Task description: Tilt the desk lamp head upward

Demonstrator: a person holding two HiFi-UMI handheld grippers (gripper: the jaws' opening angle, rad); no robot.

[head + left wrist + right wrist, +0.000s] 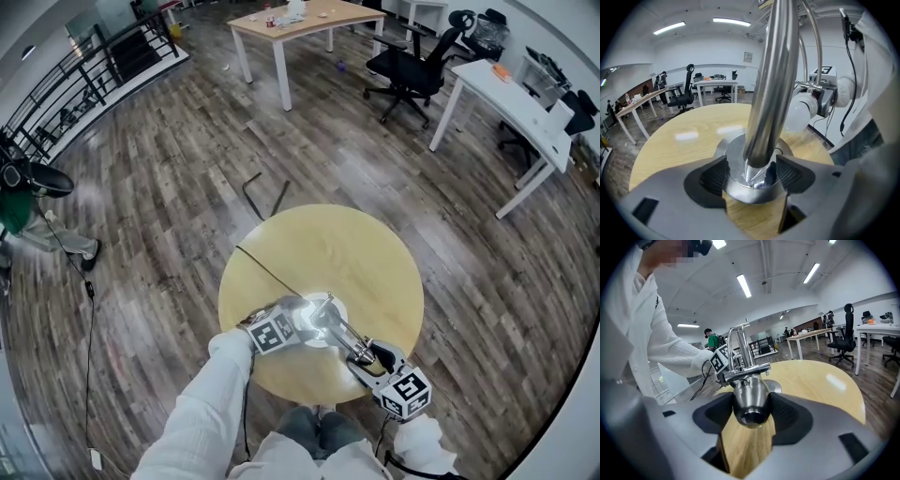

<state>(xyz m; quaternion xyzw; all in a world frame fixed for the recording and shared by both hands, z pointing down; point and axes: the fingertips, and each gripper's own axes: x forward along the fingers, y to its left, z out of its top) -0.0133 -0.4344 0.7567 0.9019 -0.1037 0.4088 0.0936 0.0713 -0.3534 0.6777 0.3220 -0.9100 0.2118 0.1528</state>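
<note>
A chrome desk lamp stands on the round wooden table [319,248], its base [330,319] near the front edge. My left gripper [300,326] [750,174] is open at the base collar [733,161], one pad on each side of the pole [773,79]. The fingertips sit right at the collar's rim. The lamp head [359,349] [751,401] lies low between the pads of my right gripper [370,359] [751,412], and both pads touch its sides. Seen from the left gripper view, the head's white front [801,110] faces the table.
The lamp's black cord [267,272] runs across the table to its back left edge. Desks [300,23] [511,94] and an office chair [412,70] stand farther off on the wooden floor. A railing [84,75] lies at the back left, and a person in green [14,211] at the left edge.
</note>
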